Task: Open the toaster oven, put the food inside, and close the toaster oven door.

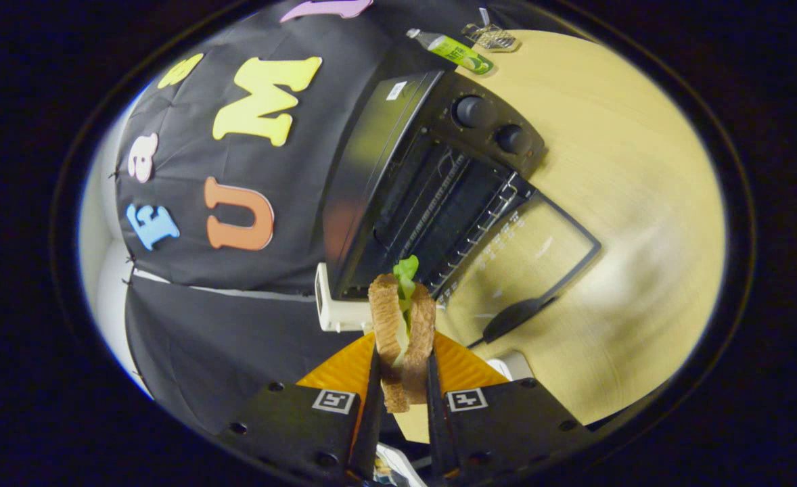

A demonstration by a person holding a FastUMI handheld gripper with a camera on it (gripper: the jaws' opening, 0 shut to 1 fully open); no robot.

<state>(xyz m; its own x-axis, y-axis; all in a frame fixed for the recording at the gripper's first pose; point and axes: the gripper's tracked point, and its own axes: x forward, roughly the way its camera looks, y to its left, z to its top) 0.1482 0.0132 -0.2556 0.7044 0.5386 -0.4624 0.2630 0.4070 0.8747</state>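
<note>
A sandwich of brown bread with green lettuce is held between my two fingers, and my gripper is shut on it. Beyond the sandwich stands the black toaster oven on the wooden table. Its glass door hangs fully open and lies flat over the table, with its dark handle at the outer end. The wire rack inside is bare. Two round knobs sit on the oven's control panel. The whole view is rolled sideways.
An orange plate lies just behind the fingers. A white box stands beside the oven's corner. A green bottle and a small clear packet lie on the table past the oven.
</note>
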